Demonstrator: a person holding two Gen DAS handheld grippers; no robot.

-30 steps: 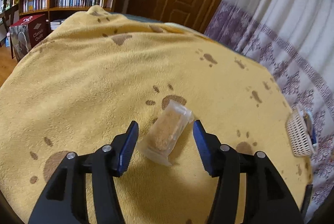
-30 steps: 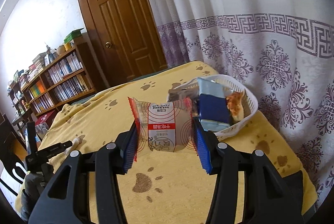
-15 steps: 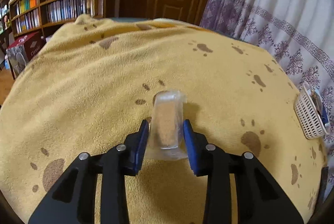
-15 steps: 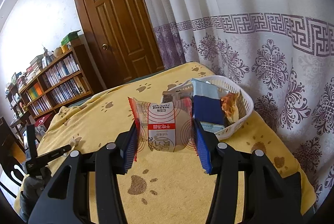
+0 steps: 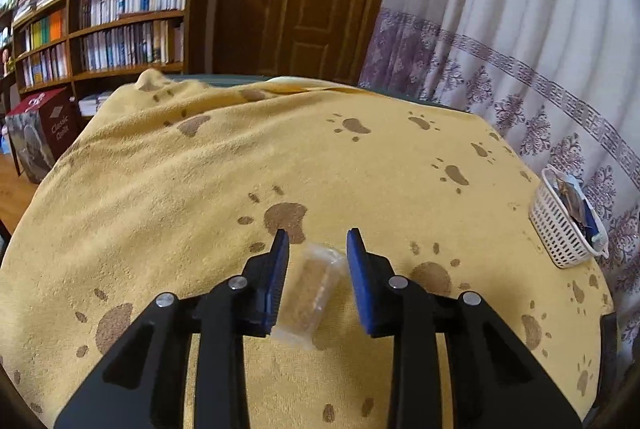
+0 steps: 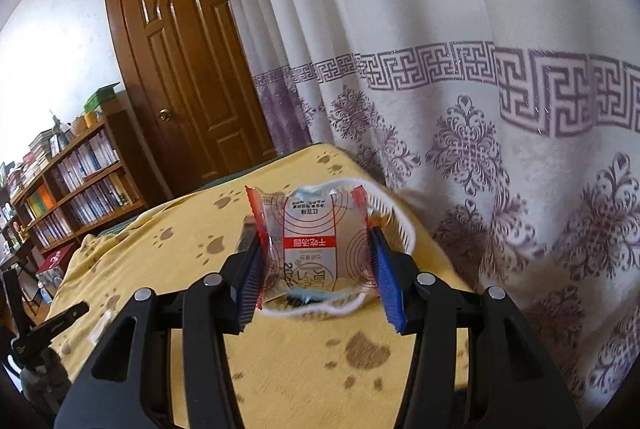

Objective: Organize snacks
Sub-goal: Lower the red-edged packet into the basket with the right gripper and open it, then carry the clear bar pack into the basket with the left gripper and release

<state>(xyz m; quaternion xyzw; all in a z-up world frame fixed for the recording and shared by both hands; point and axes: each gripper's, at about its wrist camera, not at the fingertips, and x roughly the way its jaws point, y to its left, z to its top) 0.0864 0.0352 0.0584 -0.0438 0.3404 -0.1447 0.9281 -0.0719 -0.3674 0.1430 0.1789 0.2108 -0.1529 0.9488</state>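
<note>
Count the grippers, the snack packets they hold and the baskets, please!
Grippers: 2, the left gripper, whose jaws have just been closing, and the right gripper
Snack packets held: 2, the clear packet in the left, the red-and-white packet in the right
Baskets: 1, the white basket
Total: 5

Right wrist view: the red-edged snack packet point(image 6: 316, 249), clamped in the right tool point(image 6: 313, 229), covers most of the white basket point(image 6: 320, 311). We see the basket's rim only as a blur, and what lies inside is hidden. Left wrist view: the white basket point(image 5: 556, 229) sits at the tabletop's right edge, too small for us to name its wrappers. Spines on the bookshelf point(image 5: 120, 29) are unreadable.
</note>
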